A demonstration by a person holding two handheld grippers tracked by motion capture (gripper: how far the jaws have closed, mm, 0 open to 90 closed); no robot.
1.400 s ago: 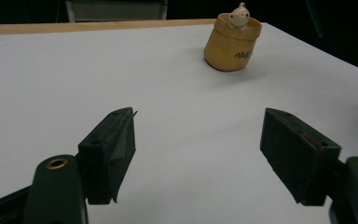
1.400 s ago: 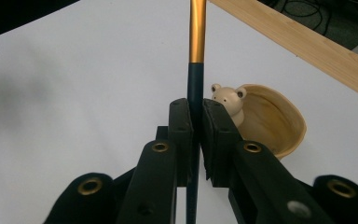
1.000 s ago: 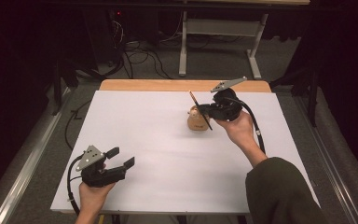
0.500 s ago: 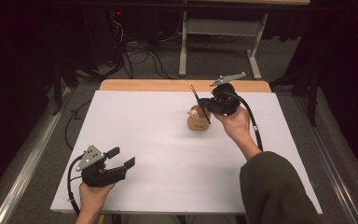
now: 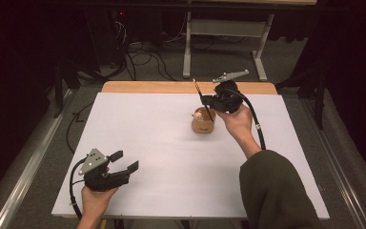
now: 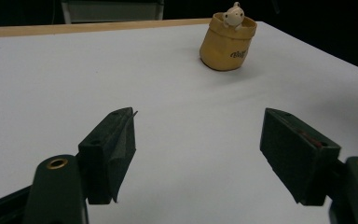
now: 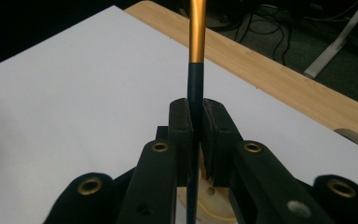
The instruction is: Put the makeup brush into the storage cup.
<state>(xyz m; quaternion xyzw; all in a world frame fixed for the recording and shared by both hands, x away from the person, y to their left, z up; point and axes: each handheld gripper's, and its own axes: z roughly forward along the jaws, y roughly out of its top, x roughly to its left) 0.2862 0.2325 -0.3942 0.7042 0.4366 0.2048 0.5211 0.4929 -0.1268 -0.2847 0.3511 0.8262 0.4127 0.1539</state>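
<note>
Jaws of the right hand-held gripper (image 7: 195, 135) pinch a slim black-and-gold pen (image 7: 196, 51) upright above the tan ceramic holder (image 5: 203, 125), apparently for insertion; the left hand-held gripper (image 5: 124, 163) idles spread.

The one piece of writing sits on the side of the small yellow holder (image 6: 227, 44) on the desk (image 6: 168, 116), a short dark word low on its wall in the left gripper view; it is too small and blurred to read; no other text, number or sign is legible.
</note>
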